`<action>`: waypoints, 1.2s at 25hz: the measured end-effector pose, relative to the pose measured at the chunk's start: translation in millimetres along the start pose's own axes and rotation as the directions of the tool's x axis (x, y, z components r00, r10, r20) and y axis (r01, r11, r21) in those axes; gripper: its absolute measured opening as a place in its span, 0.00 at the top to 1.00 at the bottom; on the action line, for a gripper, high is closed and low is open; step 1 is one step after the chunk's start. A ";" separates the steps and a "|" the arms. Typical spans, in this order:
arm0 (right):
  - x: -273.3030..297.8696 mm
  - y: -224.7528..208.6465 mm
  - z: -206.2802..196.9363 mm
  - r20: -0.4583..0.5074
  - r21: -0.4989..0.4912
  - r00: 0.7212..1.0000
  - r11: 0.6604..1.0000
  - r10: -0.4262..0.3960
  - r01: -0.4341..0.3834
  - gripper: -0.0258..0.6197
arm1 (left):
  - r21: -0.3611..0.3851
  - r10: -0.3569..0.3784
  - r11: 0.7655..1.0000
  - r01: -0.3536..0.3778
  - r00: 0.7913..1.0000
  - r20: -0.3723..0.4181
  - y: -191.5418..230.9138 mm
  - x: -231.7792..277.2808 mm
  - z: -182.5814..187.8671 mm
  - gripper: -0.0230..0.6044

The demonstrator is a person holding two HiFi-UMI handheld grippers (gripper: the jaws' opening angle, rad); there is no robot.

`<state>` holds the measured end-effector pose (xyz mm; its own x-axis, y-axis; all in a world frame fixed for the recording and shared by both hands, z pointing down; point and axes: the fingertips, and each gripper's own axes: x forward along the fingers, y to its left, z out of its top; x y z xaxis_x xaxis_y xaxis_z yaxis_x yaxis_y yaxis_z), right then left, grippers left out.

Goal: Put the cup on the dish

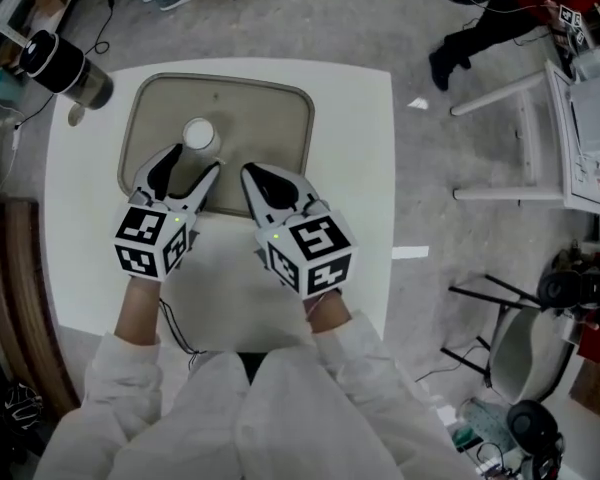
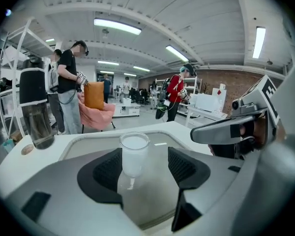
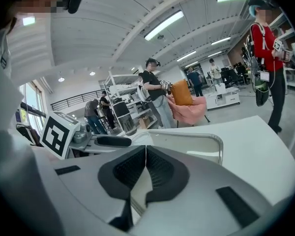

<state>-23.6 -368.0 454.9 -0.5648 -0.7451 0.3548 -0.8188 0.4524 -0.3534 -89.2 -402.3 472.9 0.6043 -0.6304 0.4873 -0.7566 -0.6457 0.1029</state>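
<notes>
White and upright, the cup (image 1: 199,135) (image 2: 134,154) stands on the bare floor of the dish (image 1: 280,118) (image 2: 83,144), a shallow beige tray with rounded corners, towards its left half. The left tongs (image 1: 193,163) (image 2: 145,168) reach around it with jaws spread wide. In the left gripper view the cup sits between the ribbed black pads, close against the left one, though contact cannot be judged, and a clear gap separates it from the right pad. Just beside them, the right tongs (image 1: 255,180) (image 3: 145,168) lie over the near part of the dish (image 3: 196,144) with jaws pressed together and nothing between them. Each tool carries a marker cube, the left (image 1: 150,240) and the right (image 1: 315,253), just ahead of white sleeves (image 1: 280,408). The dish rests on the far half of a white square worktop (image 1: 350,168). At the worktop's far left corner stands a dark cylindrical vessel (image 1: 65,68) (image 2: 37,112), well apart from the cup. Beyond the worktop, the gripper views show a workshop hall with an orange-and-pink chair (image 2: 96,107) (image 3: 187,104), a person in a black shirt (image 2: 69,82) and a person in a red jacket (image 2: 174,95) (image 3: 265,48) standing on the grey floor.
</notes>
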 end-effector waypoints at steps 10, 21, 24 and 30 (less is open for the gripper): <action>-68.4 30.4 -4.9 0.021 -0.036 0.996 0.996 0.081 -0.080 0.94 | 0.092 0.055 0.994 -0.064 0.994 0.093 -69.8 -68.1 22.5 0.53; -155.2 61.4 -11.1 0.026 -0.131 0.975 0.968 0.219 -0.214 0.94 | 0.016 0.074 0.997 -0.078 0.979 0.189 -161.6 -124.0 8.6 0.53; -181.4 75.3 -9.0 0.033 -0.153 0.969 0.960 0.243 -0.235 0.94 | 0.001 0.078 0.997 -0.080 0.978 0.191 -184.2 -143.5 3.1 0.53; -217.2 96.8 -21.1 0.025 -0.196 0.952 0.935 0.305 -0.294 0.94 | 0.001 0.124 0.992 -0.128 0.969 0.214 -214.7 -172.4 -7.4 0.56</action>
<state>17.6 -152.1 361.9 -0.7847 -0.5836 0.2089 -0.6199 0.7384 -0.2655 -32.8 -151.8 373.3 0.5449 -0.7835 0.2989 -0.8273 -0.5604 0.0390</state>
